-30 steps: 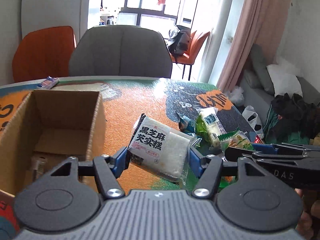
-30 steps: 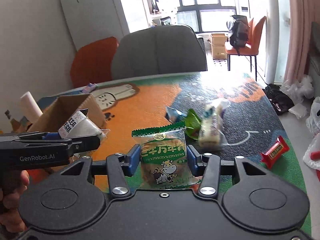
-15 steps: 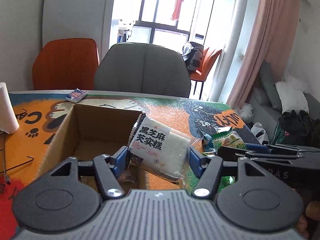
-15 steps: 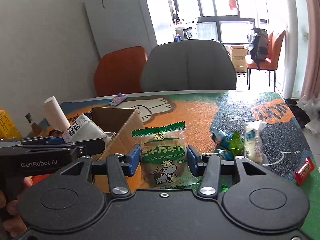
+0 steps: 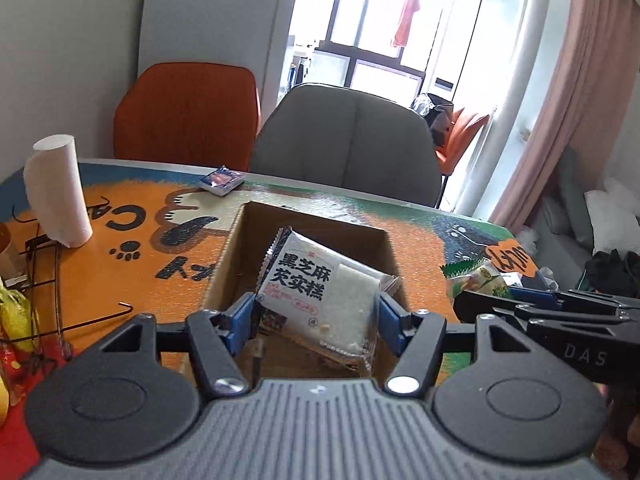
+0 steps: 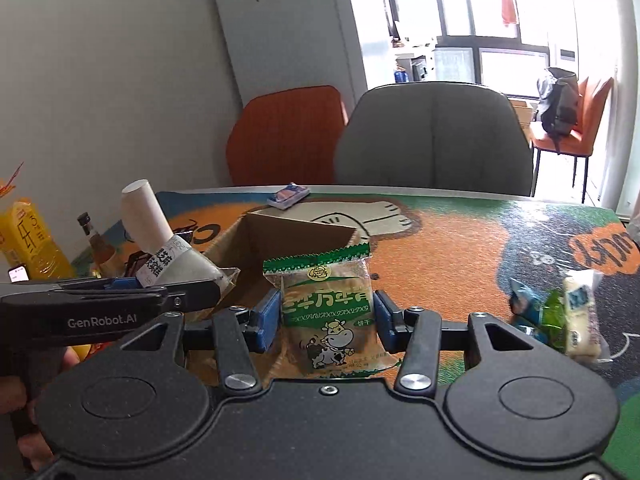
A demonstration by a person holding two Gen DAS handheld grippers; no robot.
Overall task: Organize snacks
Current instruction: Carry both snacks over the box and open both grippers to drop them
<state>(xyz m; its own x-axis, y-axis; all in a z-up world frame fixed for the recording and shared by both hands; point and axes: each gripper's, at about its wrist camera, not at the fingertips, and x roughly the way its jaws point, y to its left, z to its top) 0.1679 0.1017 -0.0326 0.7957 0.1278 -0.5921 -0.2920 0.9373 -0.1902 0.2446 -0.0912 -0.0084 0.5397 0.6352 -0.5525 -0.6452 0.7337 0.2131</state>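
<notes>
A white sesame-cake packet (image 5: 318, 294), clear-wrapped with bold black characters on its label, sits tilted between the blue pads of the left gripper (image 5: 316, 314), held above the open cardboard box (image 5: 228, 258). The box stands upright on the table with its flaps open and some small packets dim at its bottom. A green-topped biscuit packet (image 6: 328, 312) printed with a cartoon cow stands upright, pinched at its sides by the right gripper (image 6: 326, 316), just beside the box's near right corner. On the table to the right lie a white roll-shaped snack (image 6: 580, 316), a green wrapper (image 6: 554, 312) and a blue wrapper (image 6: 522, 300), close together. A small blue packet (image 5: 221, 179) rests beyond the box.
</notes>
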